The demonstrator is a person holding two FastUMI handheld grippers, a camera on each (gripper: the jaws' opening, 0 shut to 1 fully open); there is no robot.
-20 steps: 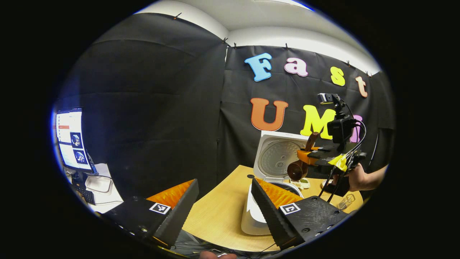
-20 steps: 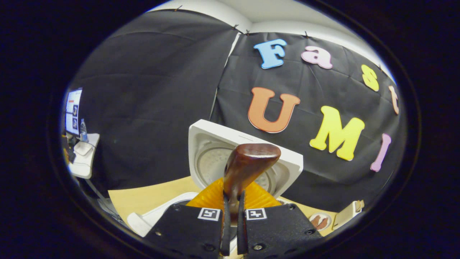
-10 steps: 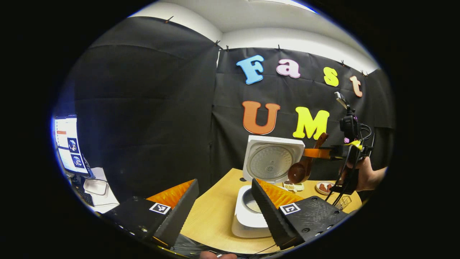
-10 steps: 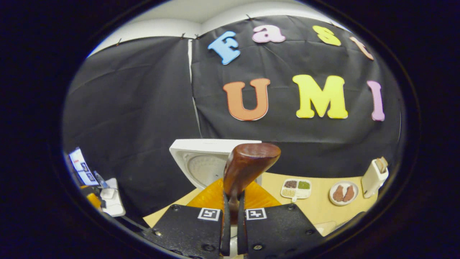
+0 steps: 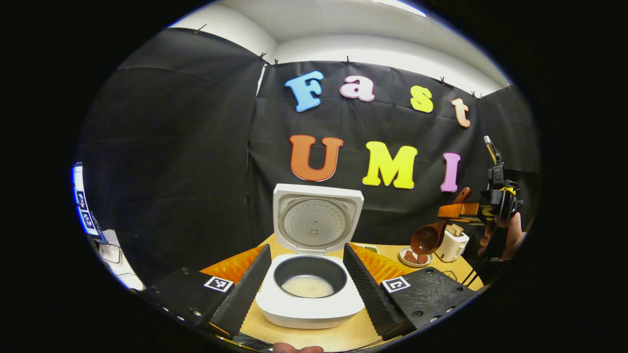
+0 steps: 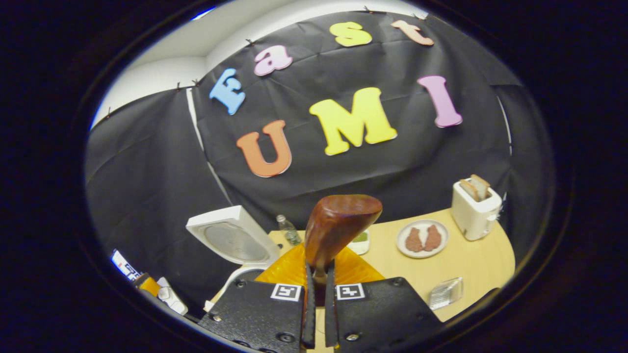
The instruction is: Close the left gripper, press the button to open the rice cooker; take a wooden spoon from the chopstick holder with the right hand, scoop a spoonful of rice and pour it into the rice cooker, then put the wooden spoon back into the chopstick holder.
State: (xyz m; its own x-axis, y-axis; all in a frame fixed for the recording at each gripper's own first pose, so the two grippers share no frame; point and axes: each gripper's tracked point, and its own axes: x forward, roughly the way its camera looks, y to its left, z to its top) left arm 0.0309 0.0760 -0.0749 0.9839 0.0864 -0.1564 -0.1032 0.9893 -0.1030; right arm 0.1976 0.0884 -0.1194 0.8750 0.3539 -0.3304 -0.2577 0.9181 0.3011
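The white rice cooker (image 5: 310,306) stands open, lid (image 5: 318,223) upright, with pale rice (image 5: 308,286) in its dark pot. My left gripper (image 5: 306,250) is open; its two fingers frame the cooker from in front without touching it. Off to the right, above the table, my right gripper (image 5: 466,211) is shut on the handle of the brown wooden spoon (image 5: 428,238), whose bowl hangs down to the left. In the right gripper view the spoon handle (image 6: 338,223) stands up between the shut fingers of the right gripper (image 6: 319,274), and the cooker lid (image 6: 233,240) lies to the lower left.
On the wooden table (image 6: 471,264) stand a white toaster (image 6: 475,211) with bread, a plate of meat (image 6: 423,239), a small sectioned tray (image 6: 361,241), a bottle (image 6: 289,230) and a wire mesh holder (image 6: 445,292) near the front edge. A hand (image 5: 508,235) holds the right gripper.
The left view has swung so the cooker now sits centred between its fingers. The right gripper carried the spoon rightwards away from the cooker, towards the toaster side, and tilted.
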